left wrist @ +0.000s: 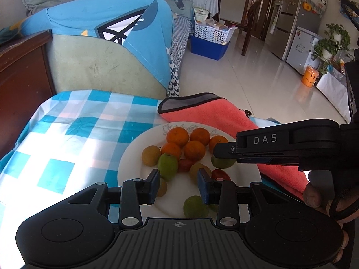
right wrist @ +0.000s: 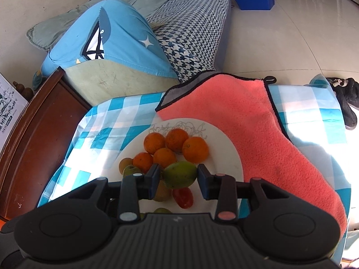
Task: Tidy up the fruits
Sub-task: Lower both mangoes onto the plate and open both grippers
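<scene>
**Q:** Where the checked blue-and-white tablecloth (right wrist: 107,121) covers the table, what sits on it?

**A:** A white plate (right wrist: 226,150) rests near the middle, its far right rim touching a coral towel (right wrist: 246,121) spread to the right. Five oranges (right wrist: 154,143) cluster at the plate's far side. Nearer lie green and yellowish fruits and a small red fruit (right wrist: 183,197).

**Q:** What is the right gripper doing?

**A:** The right gripper (right wrist: 178,174) hangs over the plate's near right part with a green mango (right wrist: 179,174) between its blue pads. The fruit fills the gap, but whether the pads actually press it I cannot tell.

**Q:** And the left gripper?

**A:** The left gripper (left wrist: 178,182) hovers over the plate's near edge, released, its pads spread with nothing between them. A green fruit (left wrist: 167,166) lies just beyond its left pad, and a round green fruit (left wrist: 195,206) lies below the gap.

**Q:** Anything behind the table?

**A:** A sofa (right wrist: 193,22) with a houndstooth cover and a blue cushion (right wrist: 116,38).
</scene>
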Demonstrator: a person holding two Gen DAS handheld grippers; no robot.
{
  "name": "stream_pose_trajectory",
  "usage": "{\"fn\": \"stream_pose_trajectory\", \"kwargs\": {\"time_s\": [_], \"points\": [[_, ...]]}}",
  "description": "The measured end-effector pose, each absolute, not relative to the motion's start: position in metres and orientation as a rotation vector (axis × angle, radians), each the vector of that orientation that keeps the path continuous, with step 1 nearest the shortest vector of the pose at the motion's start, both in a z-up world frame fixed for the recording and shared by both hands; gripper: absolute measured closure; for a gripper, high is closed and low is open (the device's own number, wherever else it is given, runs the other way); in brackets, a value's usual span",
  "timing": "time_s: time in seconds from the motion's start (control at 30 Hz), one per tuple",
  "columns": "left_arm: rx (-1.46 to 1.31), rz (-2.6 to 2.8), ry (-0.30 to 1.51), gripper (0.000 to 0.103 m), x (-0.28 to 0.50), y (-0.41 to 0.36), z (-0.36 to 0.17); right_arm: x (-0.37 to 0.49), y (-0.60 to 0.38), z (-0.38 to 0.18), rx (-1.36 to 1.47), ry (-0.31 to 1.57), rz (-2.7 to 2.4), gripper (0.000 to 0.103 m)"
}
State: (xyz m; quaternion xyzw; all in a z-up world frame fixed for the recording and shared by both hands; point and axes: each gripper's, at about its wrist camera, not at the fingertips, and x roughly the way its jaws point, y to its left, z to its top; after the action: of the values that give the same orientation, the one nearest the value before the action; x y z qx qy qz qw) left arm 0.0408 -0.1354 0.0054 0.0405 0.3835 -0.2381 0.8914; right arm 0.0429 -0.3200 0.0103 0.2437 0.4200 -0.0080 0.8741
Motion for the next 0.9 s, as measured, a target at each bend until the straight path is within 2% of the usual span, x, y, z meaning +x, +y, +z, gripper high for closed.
{"fn": "stream_pose_trajectory", "kwargs": {"time_s": [0.07, 0.13, 0.2, 0.3, 0.4, 0.47, 0.57, 0.67, 0.83, 0.9], "points": [[0.089, -0.496, 0.794, 0.068, 0.040, -0.136, 0.006, 0.044, -0.321, 0.011, 0.527, 0.872, -0.019, 0.062], [0.091, -0.489, 0.797, 0.062, 0.038, -0.135, 0.008, 0.044, -0.322, 0.012, 0.531, 0.870, -0.017, 0.062], [0.094, -0.475, 0.792, 0.047, 0.037, -0.134, 0.010, 0.043, -0.321, 0.015, 0.522, 0.867, -0.015, 0.059], [0.107, -0.459, 0.791, 0.032, 0.034, -0.131, 0.013, 0.042, -0.318, 0.020, 0.510, 0.858, -0.013, 0.054], [0.114, -0.438, 0.792, 0.023, 0.031, -0.127, 0.018, 0.039, -0.315, 0.024, 0.495, 0.854, -0.022, 0.046], [0.119, -0.429, 0.795, 0.019, 0.029, -0.125, 0.021, 0.037, -0.313, 0.026, 0.489, 0.859, -0.027, 0.044], [0.131, -0.417, 0.799, 0.017, 0.024, -0.122, 0.027, 0.032, -0.312, 0.028, 0.478, 0.878, -0.054, 0.039], [0.139, -0.397, 0.816, 0.010, 0.021, -0.119, 0.031, 0.026, -0.310, 0.032, 0.450, 0.884, -0.084, 0.037], [0.147, -0.394, 0.822, 0.010, 0.013, -0.112, 0.041, 0.012, -0.309, 0.038, 0.466, 0.887, -0.133, 0.033], [0.157, -0.380, 0.829, 0.008, 0.011, -0.111, 0.045, 0.007, -0.306, 0.040, 0.469, 0.903, -0.156, 0.028]]}}
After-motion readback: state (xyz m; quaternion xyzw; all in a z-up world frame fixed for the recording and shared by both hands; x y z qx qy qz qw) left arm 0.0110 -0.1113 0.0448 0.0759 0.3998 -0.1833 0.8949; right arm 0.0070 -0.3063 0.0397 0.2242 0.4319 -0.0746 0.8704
